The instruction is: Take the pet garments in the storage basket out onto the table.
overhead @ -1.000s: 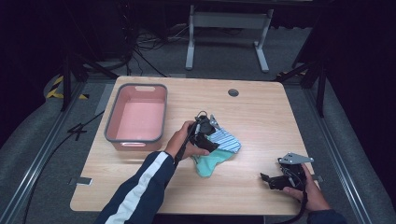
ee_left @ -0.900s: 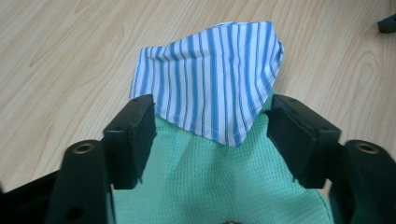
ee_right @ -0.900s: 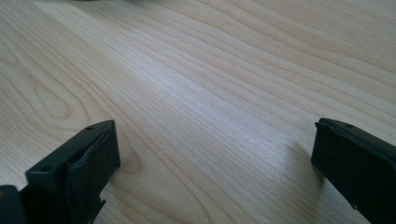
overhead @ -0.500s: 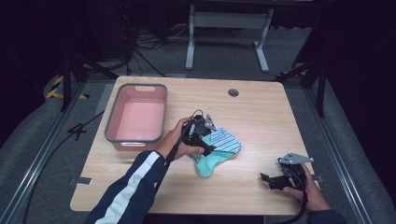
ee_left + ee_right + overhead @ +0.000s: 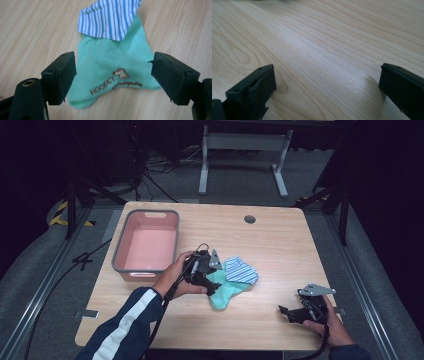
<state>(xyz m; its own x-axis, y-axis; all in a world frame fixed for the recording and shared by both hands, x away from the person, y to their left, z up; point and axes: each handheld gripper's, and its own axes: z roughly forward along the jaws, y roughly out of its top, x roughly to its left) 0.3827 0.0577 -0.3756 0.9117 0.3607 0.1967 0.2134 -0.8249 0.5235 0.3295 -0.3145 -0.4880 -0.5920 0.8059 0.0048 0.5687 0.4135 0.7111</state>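
Observation:
A mint-green sock (image 5: 224, 292) printed "HOOPET" lies flat on the table, and a blue-and-white striped sock (image 5: 241, 271) overlaps its far end. My left gripper (image 5: 210, 285) hovers at the green sock's near-left side. In the left gripper view the green sock (image 5: 110, 77) and the striped sock (image 5: 110, 17) lie below my left gripper (image 5: 113, 60). Its jaws have just been opening and stand wide, with the pads clear of the cloth. My right gripper (image 5: 286, 311) rests low at the table's front right, open over bare wood (image 5: 327, 68).
A pink bin with a grey rim (image 5: 142, 270) stands at the table's left, close behind the left hand. A round cable hole (image 5: 249, 219) sits near the far edge. The wooden table (image 5: 285, 250) ends just in front of the right hand.
The left gripper's jaws have spread apart, and the hand has shifted slightly over the socks. The socks lie where they were. The right hand has not moved.

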